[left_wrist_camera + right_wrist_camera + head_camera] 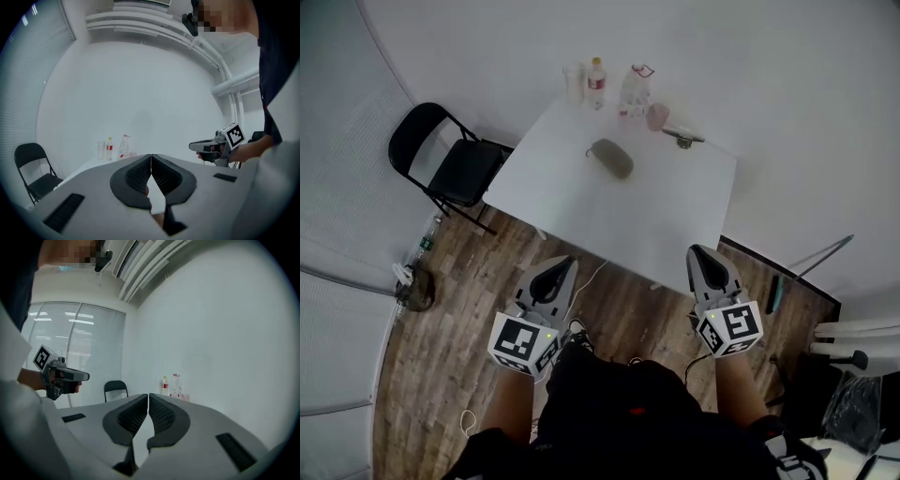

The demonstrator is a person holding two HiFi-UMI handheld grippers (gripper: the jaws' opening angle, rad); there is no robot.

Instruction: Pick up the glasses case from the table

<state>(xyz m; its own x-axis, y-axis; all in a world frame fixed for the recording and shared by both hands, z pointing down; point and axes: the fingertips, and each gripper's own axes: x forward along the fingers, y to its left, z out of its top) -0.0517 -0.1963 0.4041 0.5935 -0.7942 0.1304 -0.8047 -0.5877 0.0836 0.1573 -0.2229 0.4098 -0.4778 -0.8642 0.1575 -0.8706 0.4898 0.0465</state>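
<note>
A grey-green oval glasses case lies on the white table, toward its far side. Both grippers hover over the wooden floor short of the table's near edge, well apart from the case. My left gripper is shut and empty, its tips meeting in the left gripper view. My right gripper is also shut with nothing between its tips, seen close up in the right gripper view. Each gripper shows in the other's view: the right gripper and the left gripper. The case is hidden behind the jaws in both gripper views.
At the table's far edge stand a glass, a red-labelled bottle, a clear bottle, a pink cup and a small grey object. A black folding chair stands left of the table. A cable runs across the floor.
</note>
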